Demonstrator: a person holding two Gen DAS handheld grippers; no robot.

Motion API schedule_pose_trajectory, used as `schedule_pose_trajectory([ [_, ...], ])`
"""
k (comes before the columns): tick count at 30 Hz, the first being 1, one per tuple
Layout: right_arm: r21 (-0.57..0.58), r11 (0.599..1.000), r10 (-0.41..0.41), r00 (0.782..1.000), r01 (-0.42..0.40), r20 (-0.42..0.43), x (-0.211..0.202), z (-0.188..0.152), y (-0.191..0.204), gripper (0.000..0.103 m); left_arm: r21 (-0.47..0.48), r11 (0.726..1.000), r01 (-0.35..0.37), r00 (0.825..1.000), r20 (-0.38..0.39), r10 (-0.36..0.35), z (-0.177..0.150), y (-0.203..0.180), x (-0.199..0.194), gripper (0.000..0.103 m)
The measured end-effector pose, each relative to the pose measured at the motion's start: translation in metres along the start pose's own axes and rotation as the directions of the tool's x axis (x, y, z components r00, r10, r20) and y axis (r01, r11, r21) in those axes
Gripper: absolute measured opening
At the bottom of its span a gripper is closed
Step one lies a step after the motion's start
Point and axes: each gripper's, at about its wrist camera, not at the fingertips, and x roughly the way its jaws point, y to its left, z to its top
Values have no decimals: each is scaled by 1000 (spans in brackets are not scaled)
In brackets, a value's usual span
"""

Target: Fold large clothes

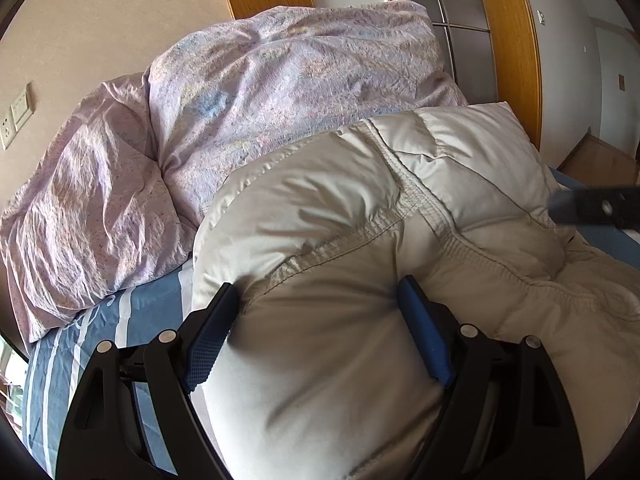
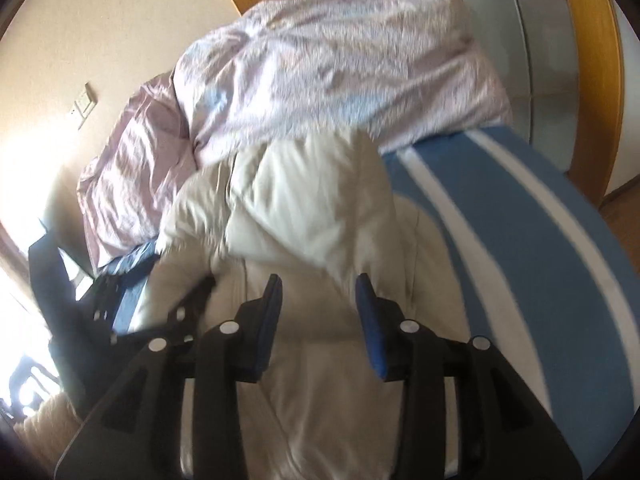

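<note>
A cream padded jacket (image 1: 360,216) lies bunched on a blue-and-white striped bed sheet (image 1: 132,312). My left gripper (image 1: 320,292) is open, its blue pads on either side of a puffy fold of the jacket. In the right wrist view, which is blurred, the jacket (image 2: 304,208) lies under my right gripper (image 2: 318,284), which is open above it and holds nothing. The right gripper's tip shows at the right edge of the left wrist view (image 1: 600,208). The left gripper shows dark at the left of the right wrist view (image 2: 120,304).
A crumpled lilac floral duvet (image 1: 260,92) is piled at the head of the bed, touching the jacket. A wooden headboard (image 1: 516,52) and a beige wall with sockets (image 1: 16,116) stand behind. The striped sheet (image 2: 540,248) lies bare to the right.
</note>
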Motion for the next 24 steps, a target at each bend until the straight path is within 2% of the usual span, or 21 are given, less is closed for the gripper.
schedule_pose_trajectory([
  [6, 16, 997, -78, 988, 80, -133, 55, 6, -5, 40, -4, 1000, -2, 1000, 4, 2, 0, -1, 0, 82],
  [9, -1, 996, -93, 986, 94, -141, 67, 3, -5, 40, -17, 1000, -5, 1000, -4, 5, 1, -1, 2, 82],
  [14, 14, 997, -68, 987, 71, -147, 72, 0, -13, 40, -69, 997, 19, 1000, -14, -20, 15, 16, -13, 83],
  [16, 29, 998, -55, 988, 60, -144, 72, 1, -15, 40, -79, 997, -11, 1000, 14, 12, 22, 25, -21, 86],
  [19, -19, 996, -86, 990, 84, -108, 54, -1, -6, 41, -22, 1000, 2, 998, -68, -4, 23, 18, -5, 86],
  [20, -45, 995, -89, 992, 85, -89, 42, -4, 0, 42, -16, 1000, 6, 998, -69, -7, 20, 16, -2, 86],
  [24, -62, 998, -4, 997, 0, -72, -1, -19, 4, 44, -36, 999, 23, 997, -71, -26, 17, 16, 2, 86],
])
